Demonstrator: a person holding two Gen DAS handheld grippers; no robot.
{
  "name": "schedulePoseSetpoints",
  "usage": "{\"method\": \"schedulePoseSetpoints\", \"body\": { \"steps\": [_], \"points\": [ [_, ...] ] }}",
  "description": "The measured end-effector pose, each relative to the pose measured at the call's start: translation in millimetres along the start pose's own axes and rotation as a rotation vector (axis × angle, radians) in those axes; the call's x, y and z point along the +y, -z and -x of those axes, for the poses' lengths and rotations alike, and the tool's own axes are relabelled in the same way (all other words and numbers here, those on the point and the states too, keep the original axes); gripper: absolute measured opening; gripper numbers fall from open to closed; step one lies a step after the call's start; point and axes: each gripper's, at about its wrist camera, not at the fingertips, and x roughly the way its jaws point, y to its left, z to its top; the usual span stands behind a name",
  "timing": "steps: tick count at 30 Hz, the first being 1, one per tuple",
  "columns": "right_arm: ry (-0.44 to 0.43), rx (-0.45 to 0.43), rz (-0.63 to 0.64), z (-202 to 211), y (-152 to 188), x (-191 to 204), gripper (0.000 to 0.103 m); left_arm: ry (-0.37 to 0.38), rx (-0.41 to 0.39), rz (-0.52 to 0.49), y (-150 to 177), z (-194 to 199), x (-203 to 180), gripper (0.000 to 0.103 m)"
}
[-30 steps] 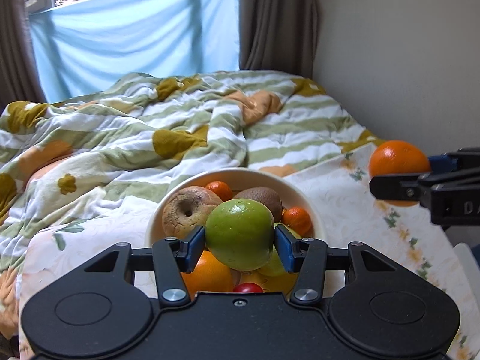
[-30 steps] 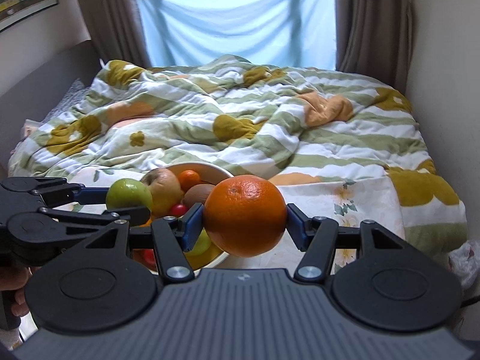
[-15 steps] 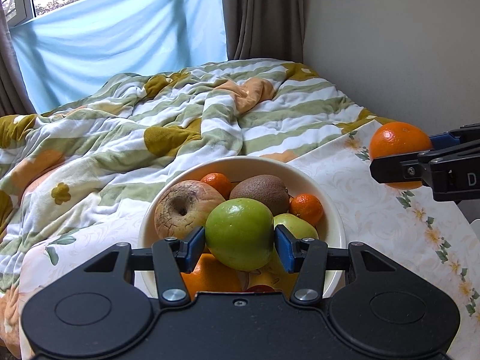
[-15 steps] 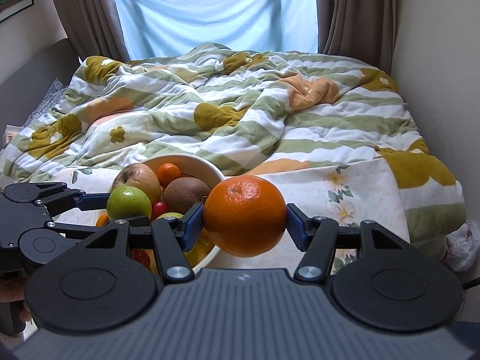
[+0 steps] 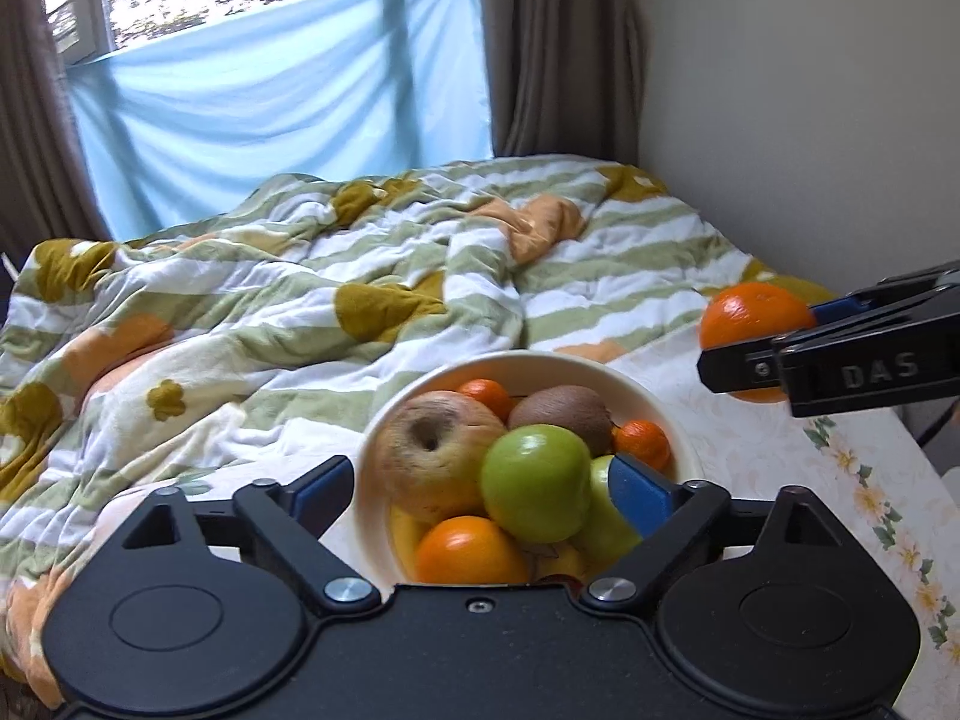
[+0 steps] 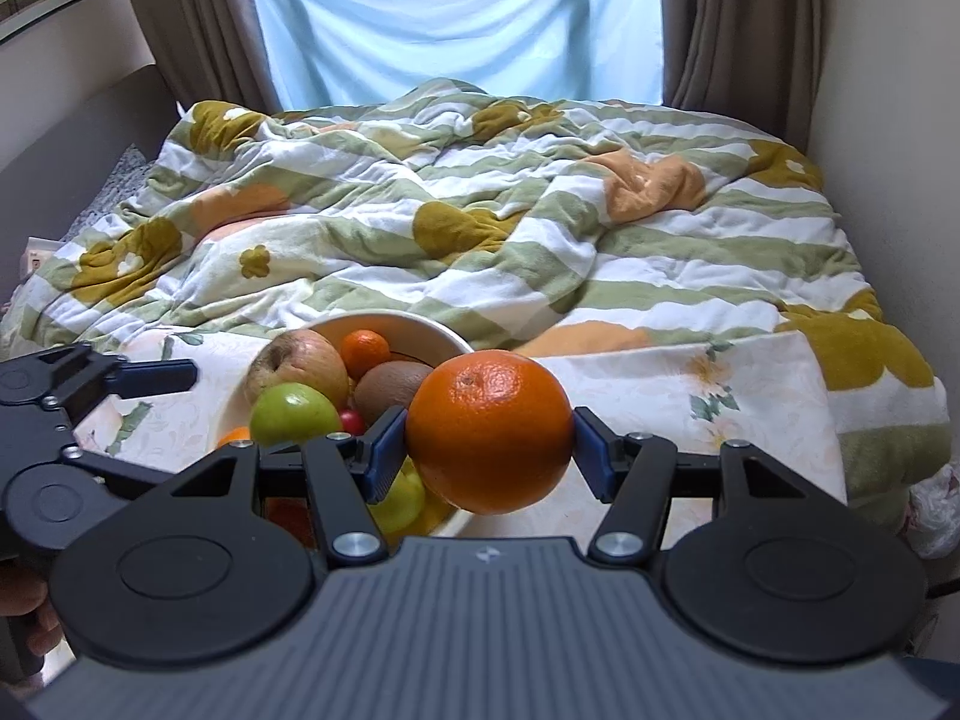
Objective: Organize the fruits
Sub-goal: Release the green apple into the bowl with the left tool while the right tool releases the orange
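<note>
A white bowl (image 5: 660, 402) holds a browned apple (image 5: 438, 450), a kiwi (image 5: 564, 411), two small tangerines, an orange (image 5: 468, 549) and other fruit. A green apple (image 5: 534, 483) lies on top of the pile. My left gripper (image 5: 480, 483) is opening, its blue pads spread wide to either side of that apple and clear of it. In the right wrist view my right gripper (image 6: 489, 450) is shut on a large orange (image 6: 489, 438), held above the bowl's (image 6: 414, 321) right rim. The same orange (image 5: 753, 315) shows at the right of the left wrist view.
The bowl stands on a floral cloth (image 6: 750, 384) at the near end of a bed. A rumpled striped quilt (image 5: 360, 276) covers the bed behind it. A wall (image 5: 810, 120) runs along the right side, and curtains with a blue sheet hang at the back.
The left jaws have sprung apart and let go of the green apple, which now rests on the fruit in the bowl. The right gripper still holds the orange.
</note>
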Motion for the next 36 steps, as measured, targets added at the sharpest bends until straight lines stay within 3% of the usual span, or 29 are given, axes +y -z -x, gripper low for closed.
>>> {"method": "schedulePoseSetpoints", "body": {
  "steps": [2,12,26,30,33,36],
  "points": [
    [-0.015,-0.002,0.004,-4,-5,5,0.074,-0.007,0.001,0.021,0,6,8,0.101],
    [-0.104,0.041,-0.015,-42,-22,24,0.074,-0.055,0.021,0.081,17,26,40,0.101],
    [-0.119,0.074,-0.043,-77,-23,38,0.075,-0.066,0.026,0.091,30,30,66,0.101],
    [-0.164,0.032,-0.079,-74,-22,32,0.079,-0.063,0.029,0.083,34,27,69,0.101],
    [-0.176,0.019,-0.08,-74,-25,31,0.091,-0.065,0.032,0.076,38,26,69,0.101],
    [-0.175,0.017,-0.074,-77,-26,32,0.091,-0.066,0.03,0.076,41,26,68,0.101]
  ]
}}
